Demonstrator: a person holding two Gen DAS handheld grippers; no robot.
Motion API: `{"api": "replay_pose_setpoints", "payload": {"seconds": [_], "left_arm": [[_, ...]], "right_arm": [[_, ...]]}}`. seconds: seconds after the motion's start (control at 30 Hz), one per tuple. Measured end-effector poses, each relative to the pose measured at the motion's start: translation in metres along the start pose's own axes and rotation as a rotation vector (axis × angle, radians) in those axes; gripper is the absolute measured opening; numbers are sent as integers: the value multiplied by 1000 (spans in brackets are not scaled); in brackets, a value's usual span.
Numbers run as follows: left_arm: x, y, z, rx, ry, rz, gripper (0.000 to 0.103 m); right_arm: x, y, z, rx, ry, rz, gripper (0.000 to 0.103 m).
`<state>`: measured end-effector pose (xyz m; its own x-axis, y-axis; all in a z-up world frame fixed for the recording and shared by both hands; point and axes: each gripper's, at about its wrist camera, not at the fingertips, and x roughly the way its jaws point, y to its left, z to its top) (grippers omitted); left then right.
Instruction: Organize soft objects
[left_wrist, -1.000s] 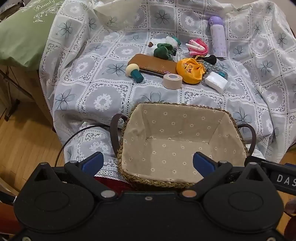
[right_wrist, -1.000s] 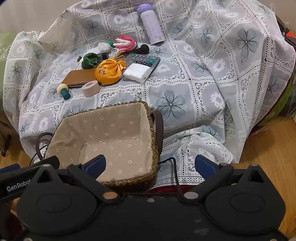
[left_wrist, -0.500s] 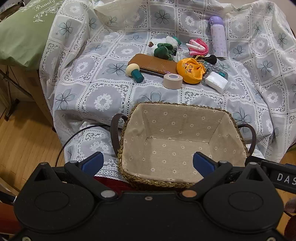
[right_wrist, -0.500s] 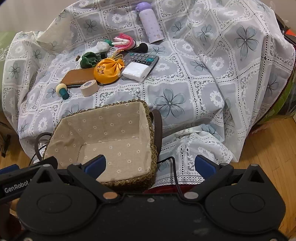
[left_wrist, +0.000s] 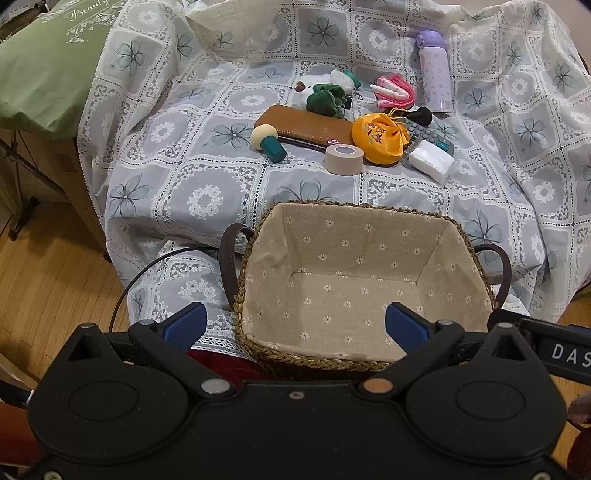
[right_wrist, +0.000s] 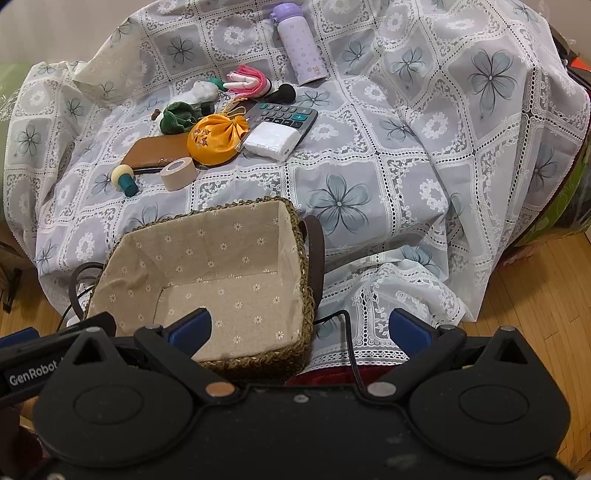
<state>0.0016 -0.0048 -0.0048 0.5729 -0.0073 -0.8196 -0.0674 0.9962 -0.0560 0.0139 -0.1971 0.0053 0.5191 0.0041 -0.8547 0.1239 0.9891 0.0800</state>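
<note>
Both claws, left claw (left_wrist: 293, 325) and right claw (right_wrist: 299, 328), hover spread and empty over the near lined basket (left_wrist: 369, 363). Reach far for the orange drawstring pouch (left_wrist: 380, 138) beside the tape roll (left_wrist: 344, 159); pinch its gathered neck.

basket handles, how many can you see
2: one dark handle on the basket's left side, the other handle on its right. None seem hidden.
</note>
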Motion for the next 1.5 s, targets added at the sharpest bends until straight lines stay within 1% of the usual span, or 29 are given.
{"api": "replay_pose_setpoints", "payload": {"seconds": [1.5], "left_arm": [[1,-2,-4,-2,4,-1,100]], "right_arm": [[1,0,-2,1,2,-1,103]]}}
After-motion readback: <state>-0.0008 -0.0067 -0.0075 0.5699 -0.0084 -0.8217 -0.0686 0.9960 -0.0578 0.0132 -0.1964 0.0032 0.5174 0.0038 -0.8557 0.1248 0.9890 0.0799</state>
